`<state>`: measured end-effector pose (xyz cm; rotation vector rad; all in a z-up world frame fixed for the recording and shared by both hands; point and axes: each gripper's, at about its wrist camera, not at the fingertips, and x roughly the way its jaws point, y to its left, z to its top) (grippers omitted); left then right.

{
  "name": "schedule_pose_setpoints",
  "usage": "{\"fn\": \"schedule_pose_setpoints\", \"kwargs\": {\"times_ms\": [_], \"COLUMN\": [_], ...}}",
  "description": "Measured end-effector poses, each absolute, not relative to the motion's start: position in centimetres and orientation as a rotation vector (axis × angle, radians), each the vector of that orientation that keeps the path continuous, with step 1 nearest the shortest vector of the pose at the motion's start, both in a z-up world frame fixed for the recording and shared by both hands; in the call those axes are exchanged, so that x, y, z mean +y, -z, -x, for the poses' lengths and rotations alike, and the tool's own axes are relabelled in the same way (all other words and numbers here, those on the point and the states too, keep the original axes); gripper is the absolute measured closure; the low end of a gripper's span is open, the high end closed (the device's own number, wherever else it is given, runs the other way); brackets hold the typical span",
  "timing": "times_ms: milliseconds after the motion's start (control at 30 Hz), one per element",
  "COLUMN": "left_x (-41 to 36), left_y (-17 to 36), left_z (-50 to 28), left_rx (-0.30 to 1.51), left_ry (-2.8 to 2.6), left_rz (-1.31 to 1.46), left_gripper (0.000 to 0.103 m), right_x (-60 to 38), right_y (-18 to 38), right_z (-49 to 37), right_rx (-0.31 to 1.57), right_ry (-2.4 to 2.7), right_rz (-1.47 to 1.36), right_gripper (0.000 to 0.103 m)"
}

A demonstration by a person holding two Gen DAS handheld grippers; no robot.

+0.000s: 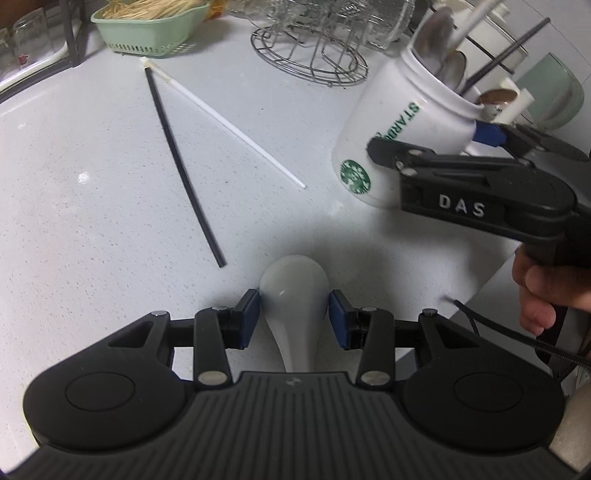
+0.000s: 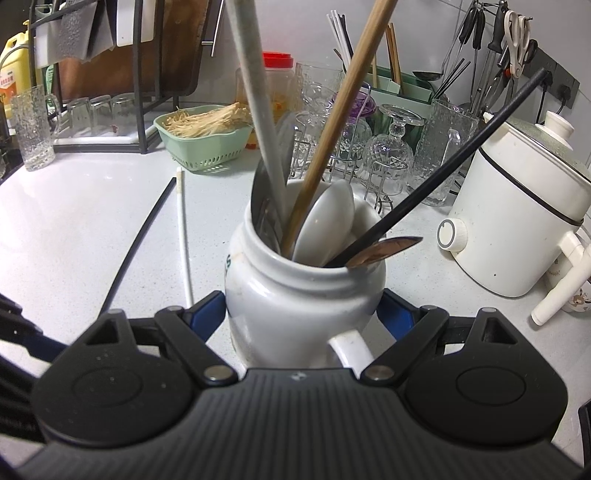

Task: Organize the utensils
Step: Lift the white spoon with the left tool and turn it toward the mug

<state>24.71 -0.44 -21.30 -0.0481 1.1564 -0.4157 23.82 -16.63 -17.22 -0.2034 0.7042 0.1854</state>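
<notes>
White glazed ceramic filled the left wrist view: a pale soup spoon sat bowl-forward between the blue pads of the left gripper, which pinched it at both sides of the bowl, its handle running back under the gripper body. Ahead and to the left on the speckled white countertop lay a long black chopstick and a thin white chopstick, apart at their near ends and meeting at their far ends. Ahead to the right, the right gripper clasped a white mug with a green logo, tilted and crowded with utensils, a hand on its grip. Farther ahead stood a green plastic basket and a wire glass rack.

In the right wrist view the same mug stood squeezed between the right gripper and its blue pads, handle towards the camera. From it rose a grey handle, a wooden chopstick, a black chopstick, white spoons and a steel spoon. Left of the gripper lay the two loose chopsticks; to the right sat a white electric cooker
</notes>
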Motion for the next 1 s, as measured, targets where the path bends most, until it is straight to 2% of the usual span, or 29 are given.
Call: {"fn": "schedule_pose_setpoints", "kwargs": {"times_ms": [167, 233, 267, 533, 800, 1000], "left_x": [-0.4, 0.0, 0.3, 5.0, 8.0, 7.5], "left_y": [21.4, 21.3, 21.3, 20.4, 23.7, 25.9], "left_z": [-24.7, -24.7, -24.7, -22.4, -19.0, -18.7], "left_rx": [1.167, 1.174, 1.177, 1.257, 1.389, 1.42], "left_ry": [0.41, 0.402, 0.399, 0.436, 0.334, 0.317], "left_rz": [0.068, 0.091, 0.105, 0.368, 0.633, 0.732], "left_gripper": [0.052, 0.043, 0.042, 0.042, 0.043, 0.054], "right_x": [-16.8, -16.8, -16.8, -16.8, -16.7, -16.7], "right_y": [17.3, 17.3, 17.3, 17.3, 17.3, 17.3], "right_z": [-23.8, -23.8, -23.8, -23.8, -23.8, -23.7], "right_rx": [0.699, 0.698, 0.698, 0.693, 0.687, 0.687], "right_ry": [-0.188, -0.187, -0.186, -0.192, -0.2, -0.206], "right_rz": [0.199, 0.198, 0.197, 0.198, 0.209, 0.216], "right_gripper": [0.013, 0.013, 0.013, 0.013, 0.012, 0.012]}}
